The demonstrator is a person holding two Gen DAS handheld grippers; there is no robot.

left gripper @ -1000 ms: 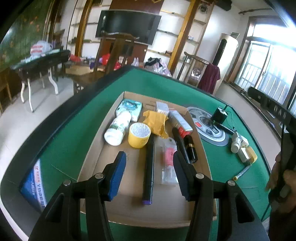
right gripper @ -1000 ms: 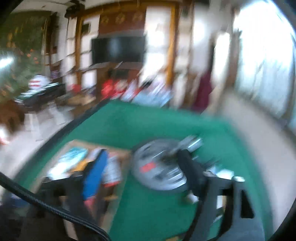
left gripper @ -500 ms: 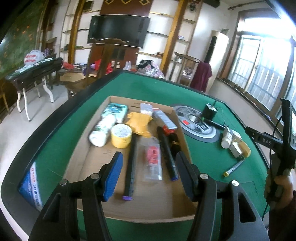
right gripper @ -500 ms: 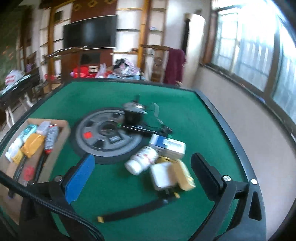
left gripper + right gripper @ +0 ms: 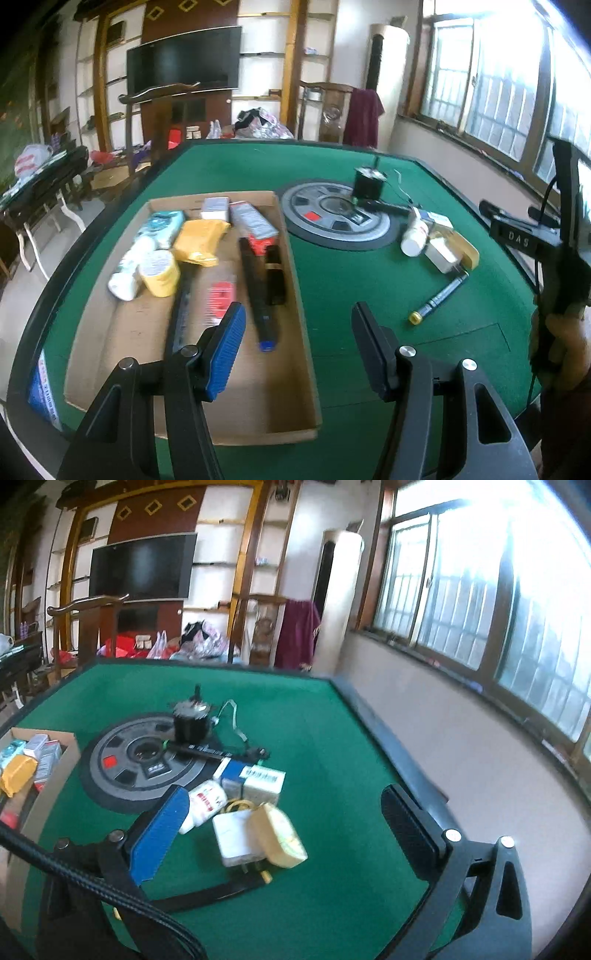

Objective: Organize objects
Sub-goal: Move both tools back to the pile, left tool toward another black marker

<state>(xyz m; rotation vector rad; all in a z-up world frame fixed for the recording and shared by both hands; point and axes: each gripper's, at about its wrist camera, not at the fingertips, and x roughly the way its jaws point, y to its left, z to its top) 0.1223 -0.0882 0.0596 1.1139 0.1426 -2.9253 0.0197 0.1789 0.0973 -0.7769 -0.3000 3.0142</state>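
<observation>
The shallow brown cardboard tray (image 5: 295, 295) sits on the green felt table (image 5: 369, 295) holding a yellow tape roll (image 5: 159, 272) and pens. Your left gripper (image 5: 297, 343) hangs half open over its right wall, empty. Your right gripper (image 5: 280, 830) gapes wide, gripping nothing, around a white charger block (image 5: 236, 836) and cream pouch (image 5: 279, 834).

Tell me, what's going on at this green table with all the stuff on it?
A person is tidying up with a pincher tool in each hand. Neither the left gripper nor the right gripper holds anything; both are open. Lots of things already lie in the cardboard box. The right gripper hovers over a little pile on the green table: a white bottle, a white charger and a yellow packet. A pen also lies outside the box.
</observation>
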